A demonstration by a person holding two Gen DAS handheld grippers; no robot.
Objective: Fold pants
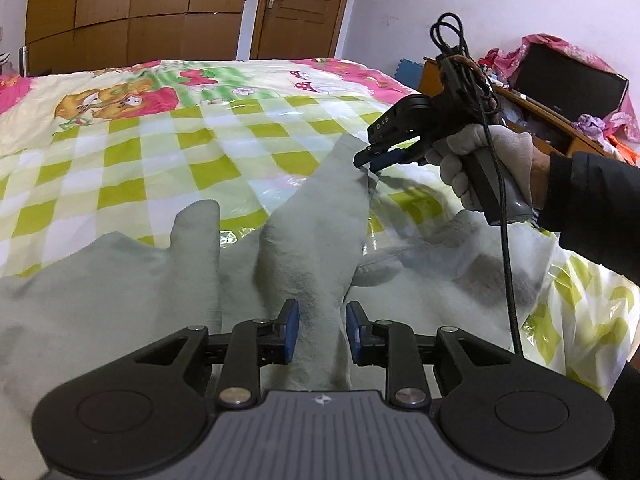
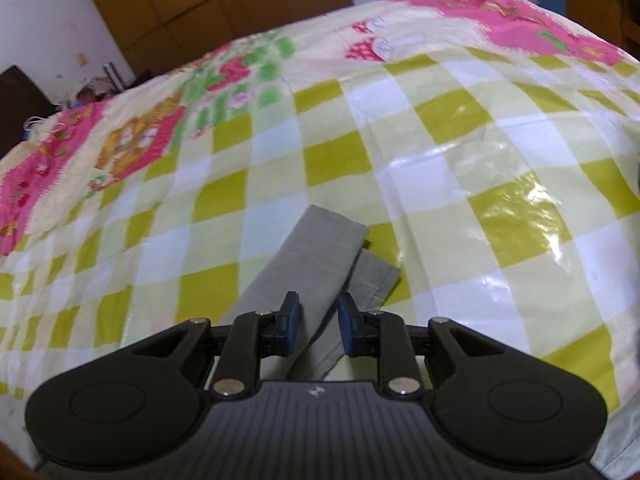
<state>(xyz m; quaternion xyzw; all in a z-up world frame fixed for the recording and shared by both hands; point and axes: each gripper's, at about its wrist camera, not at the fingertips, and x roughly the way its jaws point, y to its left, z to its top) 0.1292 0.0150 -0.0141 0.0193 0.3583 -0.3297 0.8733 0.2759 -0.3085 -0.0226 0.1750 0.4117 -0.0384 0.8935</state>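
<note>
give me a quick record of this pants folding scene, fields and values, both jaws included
surface: bed with checked plastic sheet
garment: grey pants, legs running away from the left camera
left gripper: jaws apart, pant fabric between them, pads not pressing it
right gripper: jaws apart over the leg ends, no grip visible
right hand: white glove, dark sleeve
background: wooden wardrobe, door, cluttered desk

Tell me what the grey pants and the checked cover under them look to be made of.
Pants: soft matte fabric, probably fleece or brushed cotton; the surface looks slightly fuzzy and throws no glare. Checked cover: glossy, likely plastic film or plastic-coated sheeting; it shows bright crinkled highlights.
</note>
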